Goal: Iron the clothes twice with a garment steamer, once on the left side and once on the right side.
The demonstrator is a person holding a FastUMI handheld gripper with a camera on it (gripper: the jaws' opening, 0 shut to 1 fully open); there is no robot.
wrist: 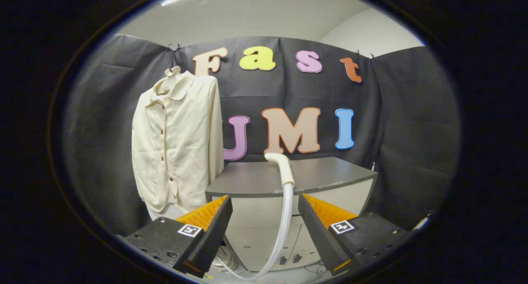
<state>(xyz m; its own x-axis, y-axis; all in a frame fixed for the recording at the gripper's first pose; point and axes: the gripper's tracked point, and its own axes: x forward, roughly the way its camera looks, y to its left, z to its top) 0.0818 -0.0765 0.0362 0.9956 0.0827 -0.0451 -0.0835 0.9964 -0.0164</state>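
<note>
We take the grey cabinet [330, 170] as our landmark. The steamer head [281, 166] lies on its top near the front edge, and its pale hose [284, 222] drops over that edge and curves down in front of the cabinet doors toward the floor. The cream shirt [177, 139] hangs to the left of the cabinet, against the booth's dark cloth wall, buttons facing us, its hem falling below the level of the cabinet top.

Our gripper [265, 230] stands wide open in front of the cabinet and holds nothing; the hose passes through the gap between the fingers, but it lies beyond them and neither finger touches it.

We judge that the ironing has not begun, since the steamer is untouched. The main risk is closing on the soft hose instead of the rigid head: the hose would bend and the head could swing or slide off the cabinet top. A grasp too near the nozzle tip could also let the head twist. The trailing hose may drag against the cabinet edge when we carry the head left to the shirt.
</note>
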